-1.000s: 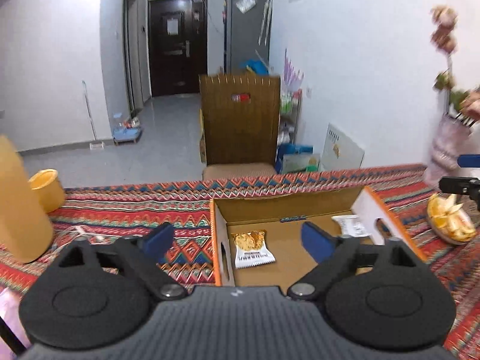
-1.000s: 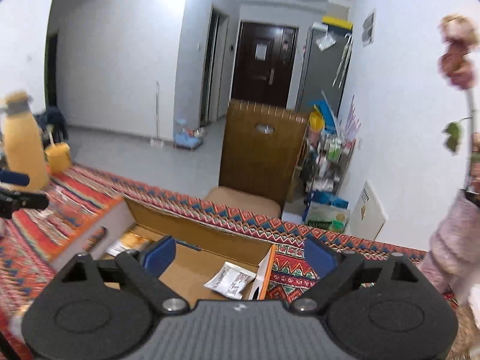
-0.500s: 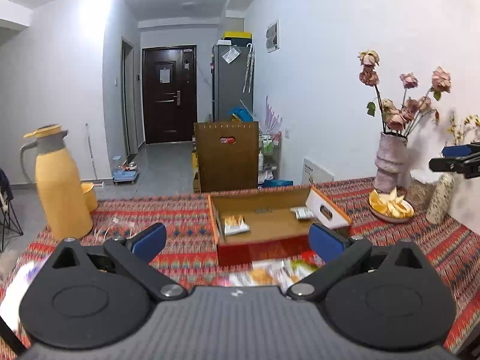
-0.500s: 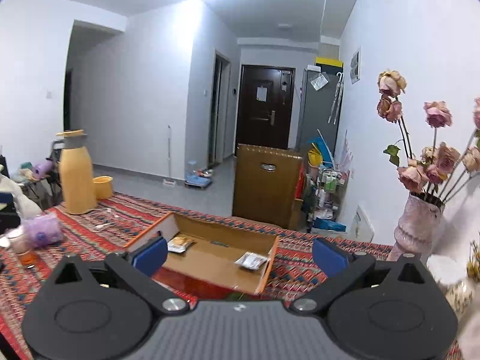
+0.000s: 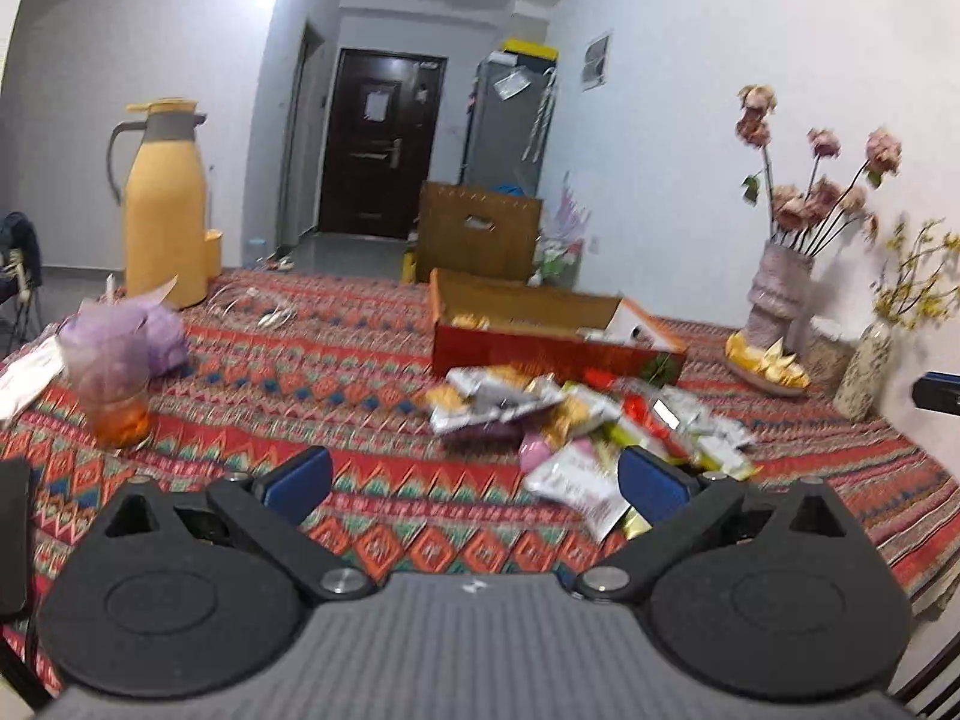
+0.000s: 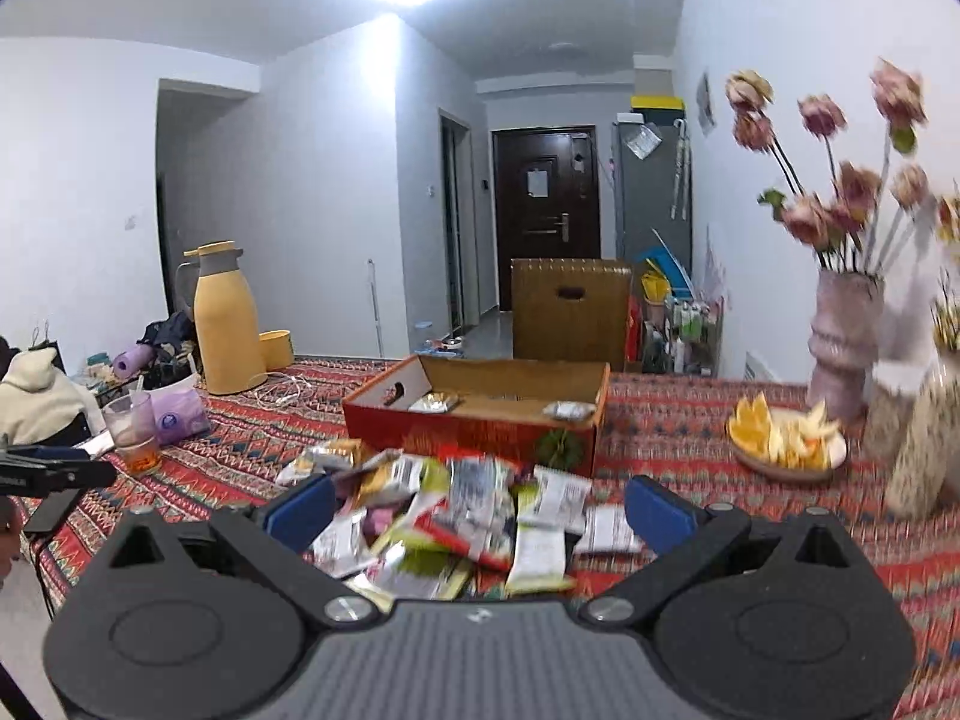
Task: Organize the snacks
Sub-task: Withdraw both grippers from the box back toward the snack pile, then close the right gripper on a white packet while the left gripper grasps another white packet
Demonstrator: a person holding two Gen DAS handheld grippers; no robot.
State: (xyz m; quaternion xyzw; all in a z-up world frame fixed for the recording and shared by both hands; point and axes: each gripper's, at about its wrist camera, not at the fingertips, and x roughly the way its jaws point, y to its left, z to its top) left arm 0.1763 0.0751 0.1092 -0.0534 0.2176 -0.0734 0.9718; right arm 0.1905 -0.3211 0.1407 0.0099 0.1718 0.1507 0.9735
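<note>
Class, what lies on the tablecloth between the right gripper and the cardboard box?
A loose pile of snack packets lies between the right gripper and the box, seen in the right wrist view.

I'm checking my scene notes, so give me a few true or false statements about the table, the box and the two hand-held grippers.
1. The box already holds a few packets. True.
2. The snack pile lies behind the box. False: it lies in front, on the grippers' side.
3. The right hand-held gripper is shut on a packet. False: it is open and holds nothing.
4. The left hand-held gripper is open. True.
5. The yellow jug stands inside the box. False: it stands on the table, far left of it.
</note>
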